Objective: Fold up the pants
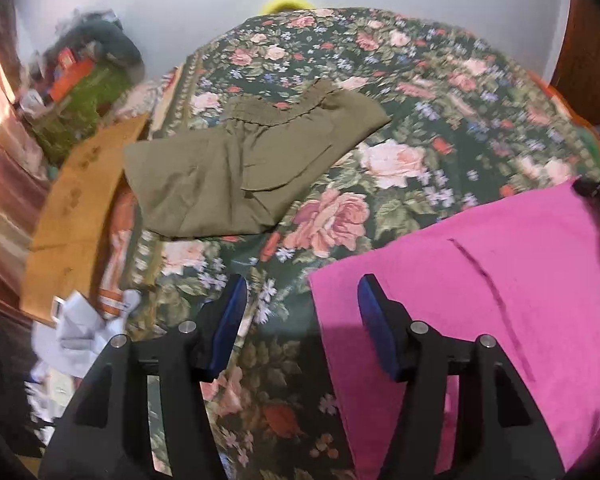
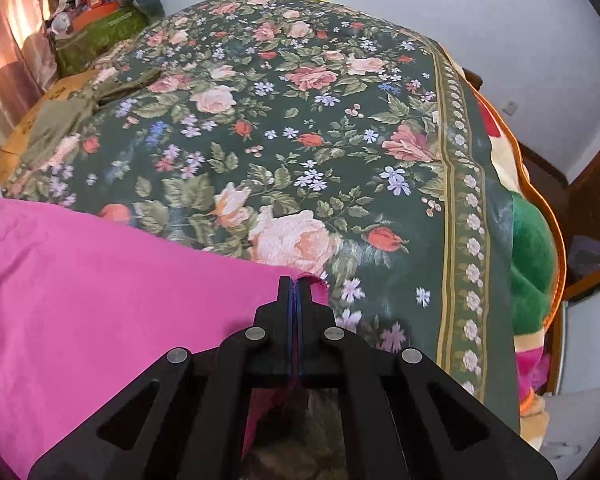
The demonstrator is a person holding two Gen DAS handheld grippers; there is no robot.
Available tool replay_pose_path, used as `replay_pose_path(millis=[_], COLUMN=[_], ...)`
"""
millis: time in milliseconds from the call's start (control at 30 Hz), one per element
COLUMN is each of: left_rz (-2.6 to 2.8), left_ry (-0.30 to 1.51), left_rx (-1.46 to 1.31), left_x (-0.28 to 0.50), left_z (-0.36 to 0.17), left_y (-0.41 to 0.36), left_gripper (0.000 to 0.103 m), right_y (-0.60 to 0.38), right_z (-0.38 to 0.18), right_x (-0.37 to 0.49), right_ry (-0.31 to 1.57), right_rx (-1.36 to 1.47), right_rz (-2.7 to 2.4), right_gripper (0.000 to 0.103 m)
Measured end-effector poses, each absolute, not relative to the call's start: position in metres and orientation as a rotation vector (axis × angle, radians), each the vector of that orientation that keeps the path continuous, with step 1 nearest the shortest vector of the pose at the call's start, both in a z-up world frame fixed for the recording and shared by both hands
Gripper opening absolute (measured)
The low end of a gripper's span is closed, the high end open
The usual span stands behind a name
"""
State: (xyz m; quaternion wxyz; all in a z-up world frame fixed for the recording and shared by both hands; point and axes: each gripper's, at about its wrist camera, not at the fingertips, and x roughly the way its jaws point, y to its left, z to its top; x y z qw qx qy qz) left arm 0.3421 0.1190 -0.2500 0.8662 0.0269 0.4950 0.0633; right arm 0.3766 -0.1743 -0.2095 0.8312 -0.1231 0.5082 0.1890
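Observation:
Pink pants [image 1: 480, 280] lie spread on the floral bedspread [image 1: 340, 184], at the near right in the left wrist view. My left gripper [image 1: 302, 292] is open and empty, hovering over the pants' left edge. My right gripper [image 2: 294, 284] is shut on the far right corner of the pink pants [image 2: 100, 288]. Olive-green pants [image 1: 236, 164] lie folded farther back on the left; they show small in the right wrist view [image 2: 60, 120].
A brown cardboard sheet [image 1: 76, 216] lies along the bed's left side, with crumpled white papers [image 1: 84, 328] near it. A cluttered green pile [image 2: 100, 28] sits at the far left corner. A multicoloured blanket [image 2: 532, 264] hangs off the bed's right edge.

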Motion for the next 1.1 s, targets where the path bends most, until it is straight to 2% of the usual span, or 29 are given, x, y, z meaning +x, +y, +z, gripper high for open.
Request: replay_pose_path(millis=[100,233,300,333,500,633,700,767,1100], left_rz=[0.128,0.094,0.059,0.041,-0.031,-0.052,-0.056,-0.062,-0.086], left_ry=[0.996,0.956,0.957,0.954,0.954,0.978,0.997,1.023,1.175], left_rx=[0.079,0.076,0.070,0.071,0.050,0.062,0.067,0.064,0.039], left_x=[0.338,0.334,0.334,0.334,0.335,0.340,0.341,0.343,0.341], left_z=[-0.234,-0.217,-0.210,-0.207,-0.201,-0.206,-0.210,-0.216,-0.258], left_y=[0.114,0.104,0.097,0.093,0.078,0.069,0.067,0.066,0.064], left_gripper=[0.060,0.060,0.060,0.060,0.066,0.068,0.079,0.085,0.087], right_y=[-0.171,-0.160,-0.151,-0.147,-0.117,-0.091,-0.078,-0.065,-0.041], right_z=[-0.193,-0.169,-0.158,-0.154,-0.143,-0.149,-0.157,-0.168,-0.212], right_x=[0.367,0.357,0.351,0.350,0.337,0.327,0.323,0.320,0.306], right_ry=[1.047,0.994,0.978,0.968,0.954,0.984,1.021,1.060,1.233], right_rx=[-0.258,-0.220,-0.205,-0.200,-0.159,-0.157,-0.162,-0.170,-0.206], right_rz=[0.420,0.452,0.482,0.496,0.609,0.686,0.718,0.737,0.800], right_gripper=[0.001,0.012,0.032,0.036,0.074,0.075,0.075,0.075,0.075])
